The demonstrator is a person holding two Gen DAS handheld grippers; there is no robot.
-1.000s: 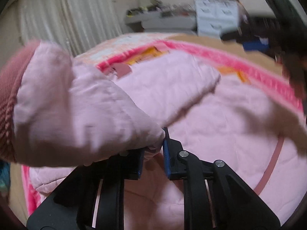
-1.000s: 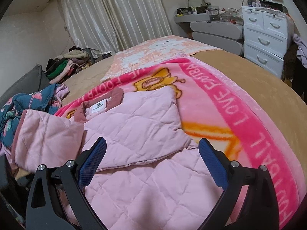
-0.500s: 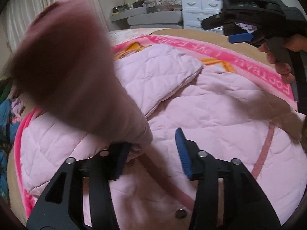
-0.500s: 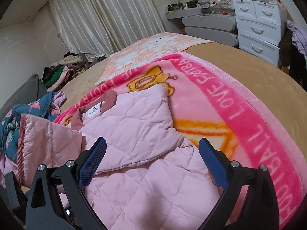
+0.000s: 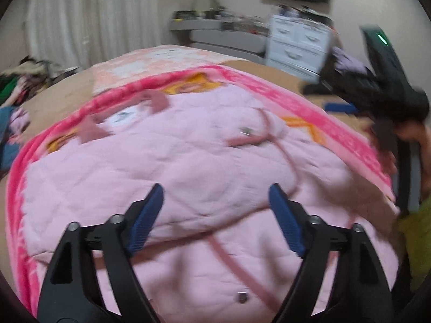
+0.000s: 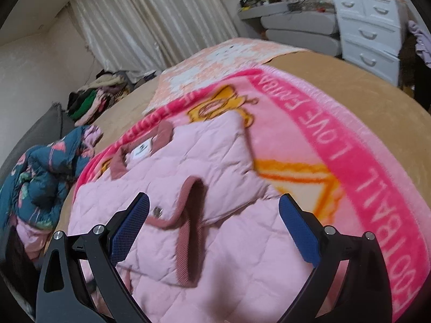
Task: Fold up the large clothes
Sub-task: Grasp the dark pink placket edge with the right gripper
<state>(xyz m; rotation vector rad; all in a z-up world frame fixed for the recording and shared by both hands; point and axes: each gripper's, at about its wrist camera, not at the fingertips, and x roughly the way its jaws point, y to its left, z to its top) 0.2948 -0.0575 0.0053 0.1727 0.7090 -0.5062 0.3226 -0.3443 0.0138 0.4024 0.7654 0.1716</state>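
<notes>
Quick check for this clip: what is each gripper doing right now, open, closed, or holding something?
Left gripper: jaws opening, nothing gripped; the pink quilted jacket lies below.
Right gripper: open, holding nothing, above the jacket.

Blanket (image 6: 358, 145): bright pink with pale lettering, spread over the tan bed (image 6: 350, 75).
Drawers (image 6: 369, 24): white, beyond the bed's far right corner.
Curtains (image 6: 150, 18): pale, behind the bed's head.
Clothes pile (image 6: 91, 102): left of the bed (mixed colours).
Dark floral garment (image 6: 40, 177): at the bed's left edge.
</notes>
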